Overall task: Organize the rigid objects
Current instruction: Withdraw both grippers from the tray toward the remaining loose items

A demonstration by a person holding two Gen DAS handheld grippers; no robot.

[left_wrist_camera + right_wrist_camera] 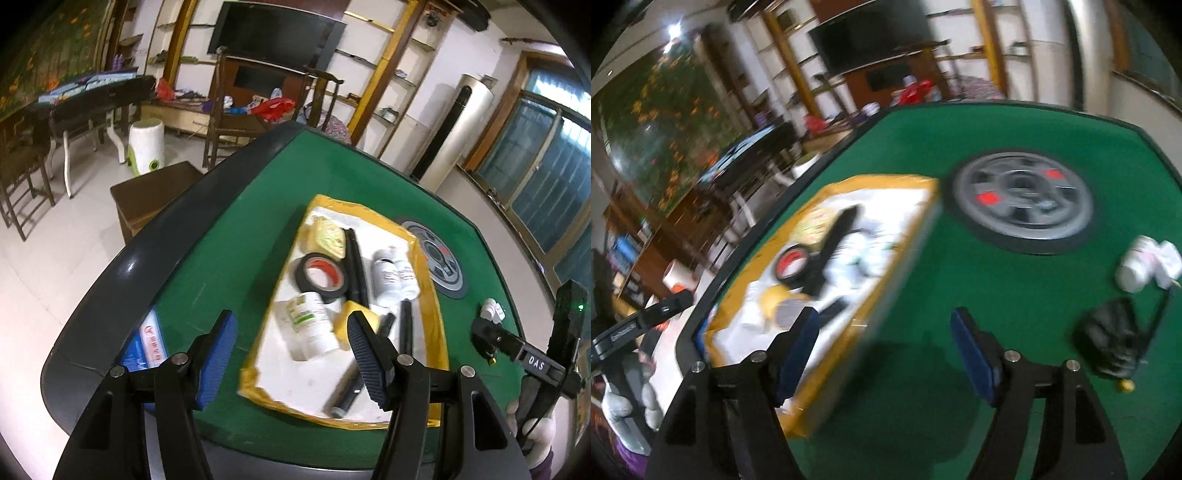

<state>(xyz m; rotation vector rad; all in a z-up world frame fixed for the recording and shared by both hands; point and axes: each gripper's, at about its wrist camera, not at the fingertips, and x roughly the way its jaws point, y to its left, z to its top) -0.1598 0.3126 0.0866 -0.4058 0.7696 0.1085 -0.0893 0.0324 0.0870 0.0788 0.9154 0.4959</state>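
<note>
Two wrist views of a green felt bench (221,236) carrying a shallow yellow-rimmed tray (428,291) with a white floor.

Left wrist view: the left claw (291,354) hangs over the near left corner of the tray, its blue pads standing apart with nothing between them. Inside the tray lie a roll of black tape (320,277) with a red core, a white bottle with a green label (312,325) on its side, a pair of white bottles (393,275) further right, a yellow block (354,321) partly behind the right pad, a yellowish packet (327,236) at the far end, and several black pens (356,266). A blue booklet (144,339) lies on the felt, left of the tray. A grey round centre plate (443,262) sits in the felt just beyond the tray's right rim. Near it on the right stands a small white bottle (493,310), outside the tray.

Right wrist view (blurred): the right claw (884,350) hangs open over bare felt, just right of the tray's rim (886,295), gripping nothing. The small white bottle (1141,266) lies to the far right, beside a black object (1115,336) too blurred to identify. The person's gloved hand (631,402) shows at lower left.
</note>
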